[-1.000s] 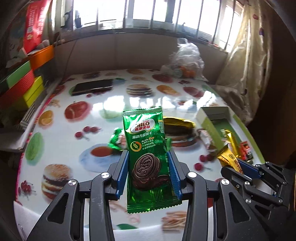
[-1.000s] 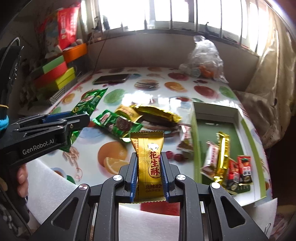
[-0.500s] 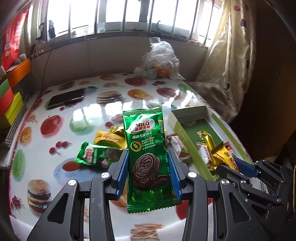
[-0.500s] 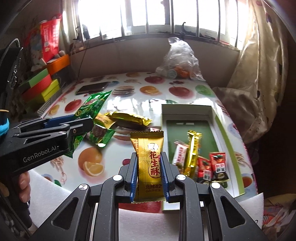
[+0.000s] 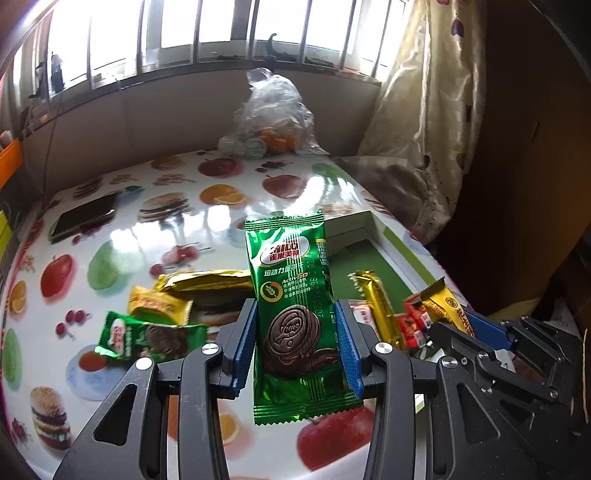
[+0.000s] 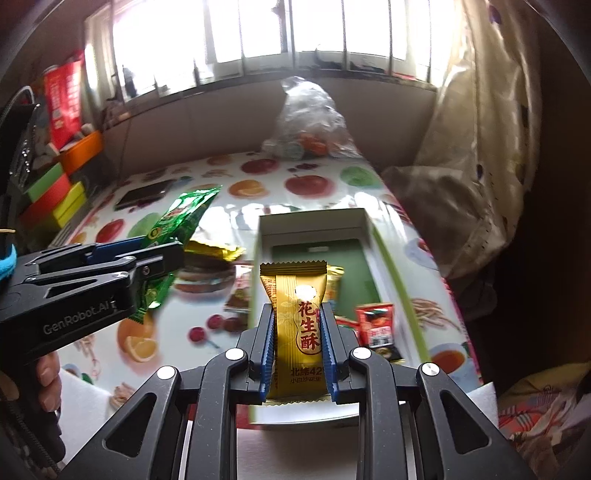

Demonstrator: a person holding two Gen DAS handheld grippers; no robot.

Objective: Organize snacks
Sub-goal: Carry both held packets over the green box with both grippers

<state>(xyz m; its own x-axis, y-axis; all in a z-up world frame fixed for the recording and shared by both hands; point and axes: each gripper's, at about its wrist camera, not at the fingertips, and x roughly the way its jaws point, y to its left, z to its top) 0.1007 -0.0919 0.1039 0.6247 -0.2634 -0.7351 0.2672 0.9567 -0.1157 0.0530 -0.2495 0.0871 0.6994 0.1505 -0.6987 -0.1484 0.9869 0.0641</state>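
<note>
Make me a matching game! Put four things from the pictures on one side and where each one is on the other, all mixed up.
Things:
1. Milo packet
2. gold peanut candy
3. red sachet
4. phone

Places:
A. lying in the box
B. flat on the table, far side
C. in the right gripper
D. in the left gripper

Pairs: 1-D, 2-C, 3-A, 4-B

Barred window ran across the far wall, daylight strong and glaring on the glossy fruit-and-burger-print tablecloth. Plain grey-beige wall panel sat below the sill. Cream patterned curtain hung at right, bunched onto the table corner. Coloured boxes were stacked along the left. Far right side lay in deep shadow.
</note>
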